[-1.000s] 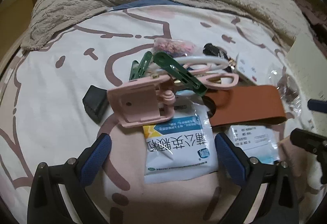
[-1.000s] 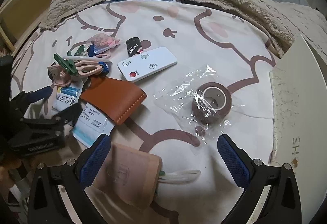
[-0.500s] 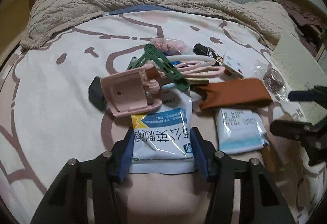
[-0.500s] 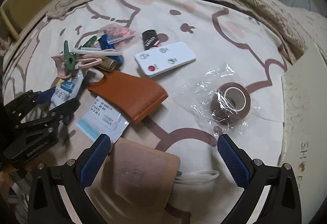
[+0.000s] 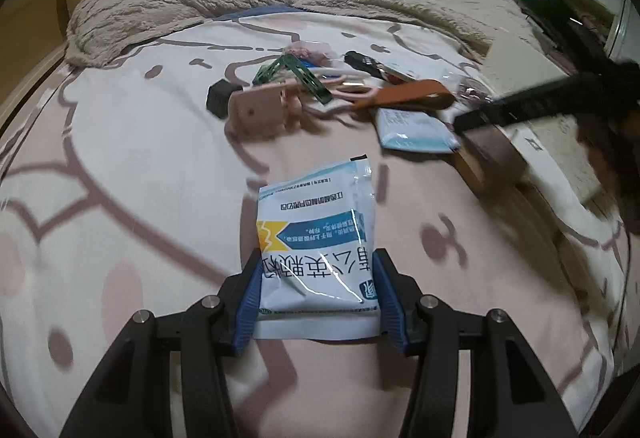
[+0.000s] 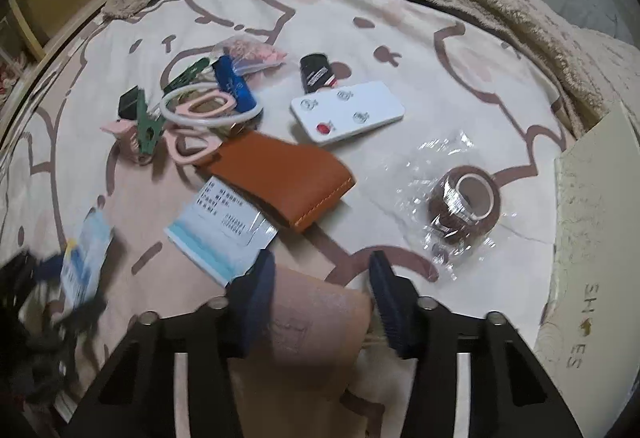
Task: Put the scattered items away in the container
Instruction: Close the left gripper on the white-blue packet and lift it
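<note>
Now left tongs (image 5: 316,298) pinch the medicine sachet (image 5: 316,238); right tongs (image 6: 322,296) (just closing) clamp a pink pouch (image 6: 316,322).

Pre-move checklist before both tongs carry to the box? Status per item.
1. Left tongs gripping the sachet: ok, pads press both edges.
2. Sachet clear of the pile: ok, held apart from the pink clip and the rest.
3. Right tongs on the pink pouch: ok, jaws just closed and pads meet its sides.
4. Pouch cord free: cannot tell, mostly hidden beside the pouch.
5. Box at right reachable: ok, edge in view; its inside cannot be seen.
6. Left to tidy: not ok, remote, wallet and tape roll lie on the bed.
</note>
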Demonstrator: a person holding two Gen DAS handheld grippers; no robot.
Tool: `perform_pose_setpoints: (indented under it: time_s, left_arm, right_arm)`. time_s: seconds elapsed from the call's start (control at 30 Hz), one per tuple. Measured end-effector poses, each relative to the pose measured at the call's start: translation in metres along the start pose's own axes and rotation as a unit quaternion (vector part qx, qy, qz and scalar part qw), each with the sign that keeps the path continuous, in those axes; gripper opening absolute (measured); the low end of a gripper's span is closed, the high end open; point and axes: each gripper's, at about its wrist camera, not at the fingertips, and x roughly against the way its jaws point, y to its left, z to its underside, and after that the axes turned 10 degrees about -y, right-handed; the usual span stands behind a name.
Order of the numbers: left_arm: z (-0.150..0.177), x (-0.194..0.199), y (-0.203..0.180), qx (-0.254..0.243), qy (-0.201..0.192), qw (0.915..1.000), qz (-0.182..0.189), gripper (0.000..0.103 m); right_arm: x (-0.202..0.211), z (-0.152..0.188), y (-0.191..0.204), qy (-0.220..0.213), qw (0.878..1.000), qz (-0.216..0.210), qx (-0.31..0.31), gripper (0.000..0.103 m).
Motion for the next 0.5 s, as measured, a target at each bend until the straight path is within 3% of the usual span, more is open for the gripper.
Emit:
perform_pose_setpoints:
  time_s: [0.2, 0.5]
  left_arm:
    - [0.029, 0.027, -0.013, -0.019, -0.020, 0.9995, -0.012, 0.052]
    - [0.050, 0.043, -0.020, -0.022, -0.052, 0.9981, -0.024, 0.052]
  right_arm:
    - [-0.008, -0.007, -0.006, 0.009, 1.000, 0.000, -0.018, 0.040]
    - [-0.009, 0.007, -0.015, 0.051, 0.994, -0.055, -0.082, 0.040]
